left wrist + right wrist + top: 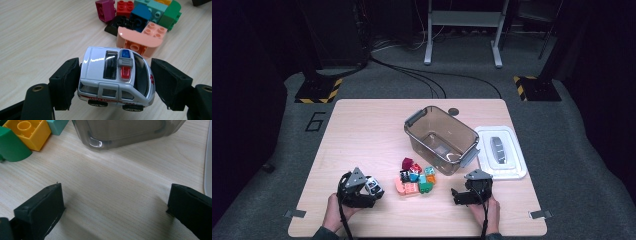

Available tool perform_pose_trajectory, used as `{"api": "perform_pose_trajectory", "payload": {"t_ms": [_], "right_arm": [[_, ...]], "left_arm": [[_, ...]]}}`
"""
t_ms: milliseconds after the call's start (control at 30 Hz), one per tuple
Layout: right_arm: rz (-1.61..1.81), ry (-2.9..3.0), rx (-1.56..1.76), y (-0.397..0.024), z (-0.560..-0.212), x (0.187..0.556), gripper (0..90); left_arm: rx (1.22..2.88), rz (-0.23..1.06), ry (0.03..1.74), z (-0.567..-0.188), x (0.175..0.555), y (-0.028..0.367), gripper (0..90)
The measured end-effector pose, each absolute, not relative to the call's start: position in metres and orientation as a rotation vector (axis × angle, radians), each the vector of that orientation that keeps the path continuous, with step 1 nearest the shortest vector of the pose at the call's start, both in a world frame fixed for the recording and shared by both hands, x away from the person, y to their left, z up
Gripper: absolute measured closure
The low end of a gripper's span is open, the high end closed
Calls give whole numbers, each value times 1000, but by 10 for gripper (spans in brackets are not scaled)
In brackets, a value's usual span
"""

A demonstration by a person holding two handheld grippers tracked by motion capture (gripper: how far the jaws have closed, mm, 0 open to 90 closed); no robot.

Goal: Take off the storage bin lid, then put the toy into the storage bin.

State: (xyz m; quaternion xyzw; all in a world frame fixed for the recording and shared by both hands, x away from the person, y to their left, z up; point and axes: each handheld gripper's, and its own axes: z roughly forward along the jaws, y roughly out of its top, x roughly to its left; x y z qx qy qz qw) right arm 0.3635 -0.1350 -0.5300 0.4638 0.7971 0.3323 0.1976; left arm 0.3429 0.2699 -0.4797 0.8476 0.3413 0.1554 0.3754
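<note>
A white toy ambulance (pixel 113 75) with a blue and red roof light sits between the jaws of my left gripper (pixel 116 83), which press on its front and rear ends. In the high view the left gripper (pixel 371 188) holds the ambulance (pixel 373 184) at the table's front left, left of a pile of toy bricks (pixel 416 179). My right gripper (pixel 456 196) is at the front right. Its jaws stand wide apart over bare wood (pixel 117 205) with nothing between them. A clear grey bin (pixel 125 132) lies just ahead of it.
The clear bin (pixel 412 125) with grey handles stands mid-table, its white lid (pixel 507 167) flat to its right. Pink (pixel 140 41), magenta (pixel 105 10), red, black, blue and green bricks lie ahead of the ambulance. Yellow (pixel 27 131) and green (pixel 11 148) bricks lie left of the right gripper.
</note>
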Motion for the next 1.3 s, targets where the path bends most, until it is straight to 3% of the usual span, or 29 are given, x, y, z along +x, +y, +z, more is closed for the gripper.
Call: {"api": "perform_pose_trajectory", "payload": {"t_ms": [1300], "right_arm": [[930,2231,1295,-135,-530,364,0]], "left_arm": [[2130,381,790,-401,421,231,256]]}}
